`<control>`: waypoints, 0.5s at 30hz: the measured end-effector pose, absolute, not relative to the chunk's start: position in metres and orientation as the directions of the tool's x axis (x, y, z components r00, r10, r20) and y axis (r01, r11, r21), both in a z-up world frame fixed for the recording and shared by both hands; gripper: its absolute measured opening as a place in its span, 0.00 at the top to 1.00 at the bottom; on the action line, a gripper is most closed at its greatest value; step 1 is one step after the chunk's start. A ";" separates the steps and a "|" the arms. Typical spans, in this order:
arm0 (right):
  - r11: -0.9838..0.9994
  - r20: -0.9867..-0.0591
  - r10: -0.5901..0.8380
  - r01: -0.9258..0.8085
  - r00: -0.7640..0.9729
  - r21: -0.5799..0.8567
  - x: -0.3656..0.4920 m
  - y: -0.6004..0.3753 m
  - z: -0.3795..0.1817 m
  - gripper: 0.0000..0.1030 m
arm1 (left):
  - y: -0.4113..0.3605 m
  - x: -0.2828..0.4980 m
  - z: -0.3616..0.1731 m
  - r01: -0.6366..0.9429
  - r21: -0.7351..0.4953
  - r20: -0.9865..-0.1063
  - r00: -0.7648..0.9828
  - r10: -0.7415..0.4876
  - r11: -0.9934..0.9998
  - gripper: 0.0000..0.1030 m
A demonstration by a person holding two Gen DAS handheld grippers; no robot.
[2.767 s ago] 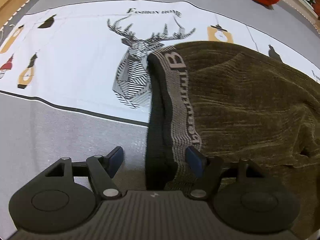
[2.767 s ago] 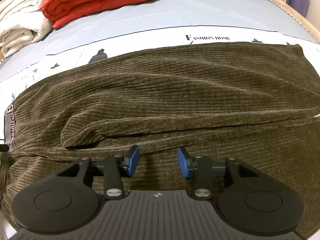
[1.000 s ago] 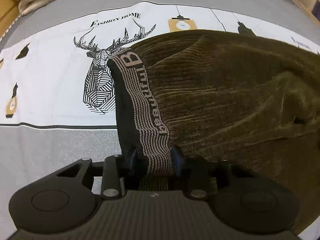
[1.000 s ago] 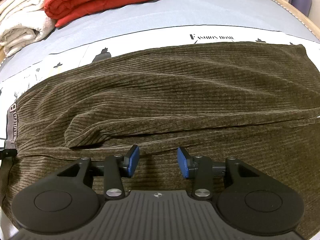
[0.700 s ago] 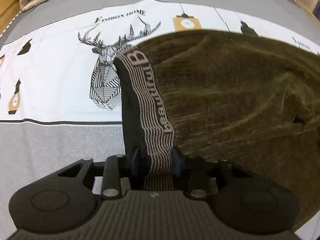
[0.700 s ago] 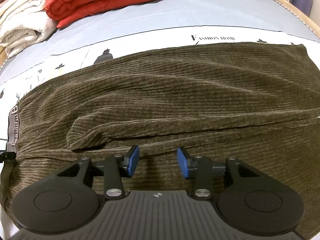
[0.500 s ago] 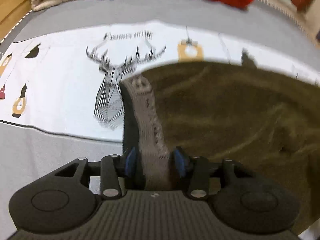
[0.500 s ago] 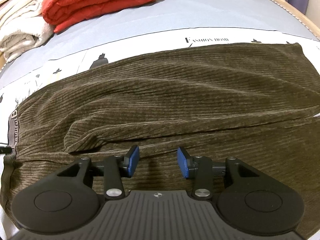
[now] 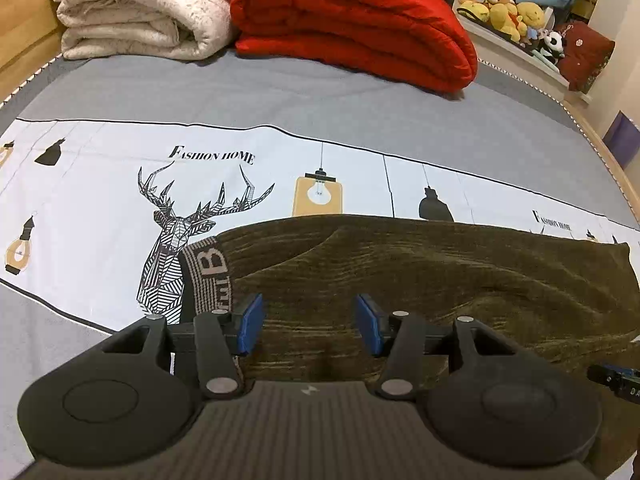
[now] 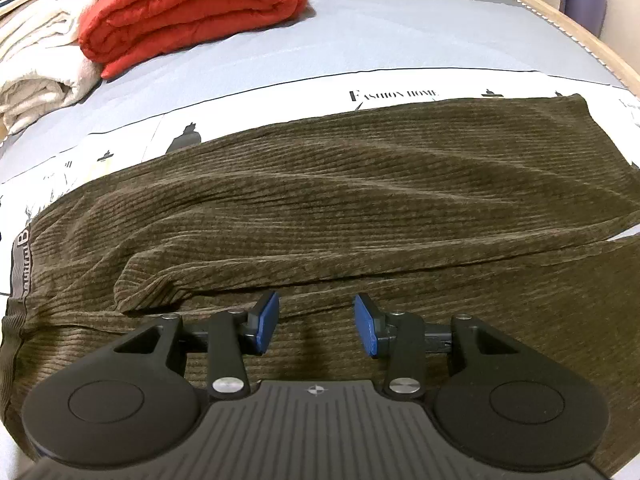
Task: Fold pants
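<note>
Olive-brown corduroy pants (image 9: 420, 272) (image 10: 340, 208) lie flat across the bed, one leg folded over the other. Their lettered elastic waistband (image 9: 208, 276) (image 10: 21, 264) is at the left end. My left gripper (image 9: 308, 326) hovers above the waist end; its jaws are opening and nothing is between the blue pads. In the right wrist view my right gripper (image 10: 316, 326) stands open over the near leg, just short of the fold's edge, holding nothing.
The bed cover (image 9: 120, 184) has a printed band with a deer and lamps. A folded red quilt (image 9: 352, 20) (image 10: 188, 12) and a cream blanket (image 9: 136, 12) (image 10: 36, 68) lie at the far side. Stuffed toys (image 9: 508, 8) sit on a shelf at the back right.
My left gripper was shut on the waistband, then let it go, opened and rose away, so the view widened. The waistband now lies flat. The right gripper stayed open and barely moved.
</note>
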State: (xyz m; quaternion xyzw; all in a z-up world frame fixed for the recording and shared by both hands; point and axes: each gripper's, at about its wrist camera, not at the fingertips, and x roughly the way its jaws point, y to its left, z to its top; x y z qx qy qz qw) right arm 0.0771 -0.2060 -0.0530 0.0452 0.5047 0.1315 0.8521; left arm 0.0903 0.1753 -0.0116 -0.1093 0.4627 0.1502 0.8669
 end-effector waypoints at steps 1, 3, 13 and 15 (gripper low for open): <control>0.962 -0.847 0.269 -0.176 0.458 0.210 0.077 -0.207 -0.053 0.57 | 0.176 0.091 -0.012 -0.363 -0.051 -0.834 0.528 0.160 0.930 0.51; 0.962 -0.843 0.269 -0.175 0.465 0.210 0.078 -0.209 -0.051 0.57 | 0.180 0.091 -0.011 -0.377 -0.066 -0.828 0.537 0.161 0.924 0.74; 0.962 -0.795 0.273 -0.161 0.541 0.220 0.080 -0.218 -0.032 0.80 | 0.224 0.091 -0.013 -0.525 -0.203 -0.807 0.568 0.163 0.826 0.96; 0.959 -0.793 0.282 -0.161 0.540 0.231 0.081 -0.219 -0.031 0.80 | 0.224 0.097 -0.017 -0.530 -0.221 -0.805 0.573 0.153 0.819 0.96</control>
